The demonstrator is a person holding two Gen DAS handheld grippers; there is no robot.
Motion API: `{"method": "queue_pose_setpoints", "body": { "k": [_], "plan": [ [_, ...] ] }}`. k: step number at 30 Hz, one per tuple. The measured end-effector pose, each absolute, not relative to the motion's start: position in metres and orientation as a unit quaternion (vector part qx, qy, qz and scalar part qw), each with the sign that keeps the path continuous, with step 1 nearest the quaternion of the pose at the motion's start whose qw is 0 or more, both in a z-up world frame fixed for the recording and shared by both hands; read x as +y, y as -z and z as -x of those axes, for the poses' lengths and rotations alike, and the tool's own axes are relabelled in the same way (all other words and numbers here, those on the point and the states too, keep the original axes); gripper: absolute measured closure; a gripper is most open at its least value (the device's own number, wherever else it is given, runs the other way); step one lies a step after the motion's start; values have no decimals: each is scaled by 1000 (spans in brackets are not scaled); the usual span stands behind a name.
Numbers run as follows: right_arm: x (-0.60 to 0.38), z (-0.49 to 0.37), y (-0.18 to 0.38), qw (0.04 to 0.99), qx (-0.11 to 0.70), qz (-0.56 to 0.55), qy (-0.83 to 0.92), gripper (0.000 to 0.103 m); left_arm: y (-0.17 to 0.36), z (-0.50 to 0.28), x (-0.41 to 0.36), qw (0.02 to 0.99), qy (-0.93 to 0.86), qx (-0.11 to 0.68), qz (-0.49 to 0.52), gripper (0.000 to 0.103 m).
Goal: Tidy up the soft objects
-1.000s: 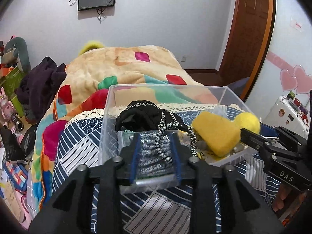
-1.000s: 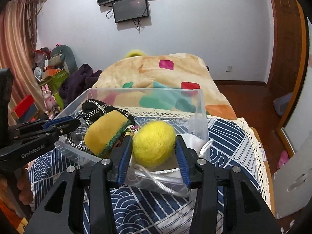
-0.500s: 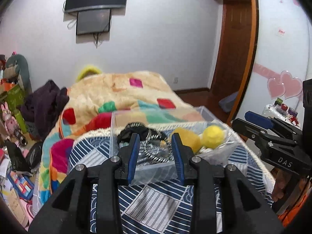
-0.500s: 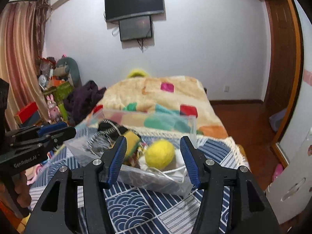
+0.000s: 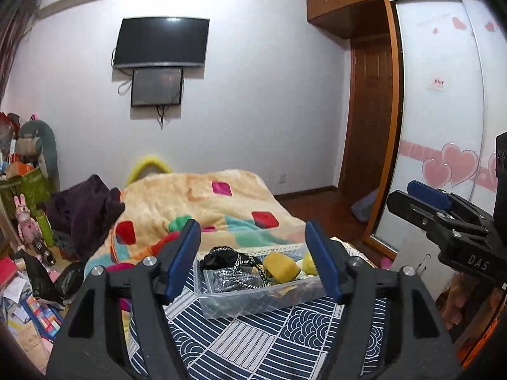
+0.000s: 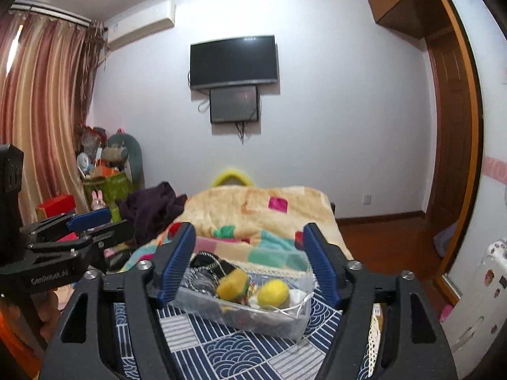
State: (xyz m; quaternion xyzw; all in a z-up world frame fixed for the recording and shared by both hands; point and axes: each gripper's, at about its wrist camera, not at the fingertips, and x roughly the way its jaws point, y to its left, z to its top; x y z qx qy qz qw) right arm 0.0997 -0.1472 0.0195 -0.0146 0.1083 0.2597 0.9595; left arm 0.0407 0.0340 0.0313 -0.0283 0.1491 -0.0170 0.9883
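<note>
- Soft objects sit gathered in a clear plastic bin (image 5: 253, 297) that rests on a blue-and-white patterned cloth (image 5: 253, 345) at the foot of the bed. From the left wrist view, the left gripper (image 5: 253, 259) hangs above and behind the bin, jaws spread wide with nothing between them.
- In that same view the bin holds a black drawstring pouch (image 5: 218, 258) at its far left, a grey-and-white braided cord bundle (image 5: 234, 278) in front of it, and a yellow sponge (image 5: 282, 266) to the right. The right gripper (image 5: 421, 202) shows at the right edge, well apart from the bin; its opening cannot be judged from here.
- From the right wrist view, the right gripper (image 6: 250, 259) is also wide open and empty, held back from the bin (image 6: 285, 323). A yellow felt ball (image 6: 273, 292) lies just beside the sponge (image 6: 234, 284), with a white cord (image 6: 294, 307) draped at the near right corner.
- The left gripper (image 6: 92, 221) appears at the left of this view, clear of everything.
- Judging by this, the sorting looks finished or nearly so: everything soft in reach is inside the bin and both claws are free.
- Any next move would call only for a check that nothing hangs over the rim, the white cord being the likeliest to slip out.
</note>
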Motion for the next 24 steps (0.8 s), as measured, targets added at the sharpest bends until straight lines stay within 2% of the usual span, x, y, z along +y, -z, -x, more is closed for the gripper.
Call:
{"method": "queue_pose_setpoints", "body": {
  "k": [1,3,6,8,11,13,24],
  "plan": [
    [-148,-97,-21,960,103,12,-261,28,-33,-38,34,989,17,146,27,29],
    [-147,-94,-22,960,97,9,-261,24,-36,-30,32,990,17,138,29,16],
    [-146,-91,-22,961,92,6,-261,18,-39,-21,32,991,15,127,31,6],
    [-145,-91,-22,960,92,4,-264,17,-39,-16,31,992,13,121,30,3],
    [-148,-88,-18,959,93,-1,-267,12,-40,-11,30,993,13,117,28,2],
    [-148,-86,-17,960,90,-4,-264,1,-40,-8,29,993,15,116,30,1],
    [-153,-78,-14,962,82,-5,-261,0,-40,-4,33,993,18,113,39,0]
  ]
}}
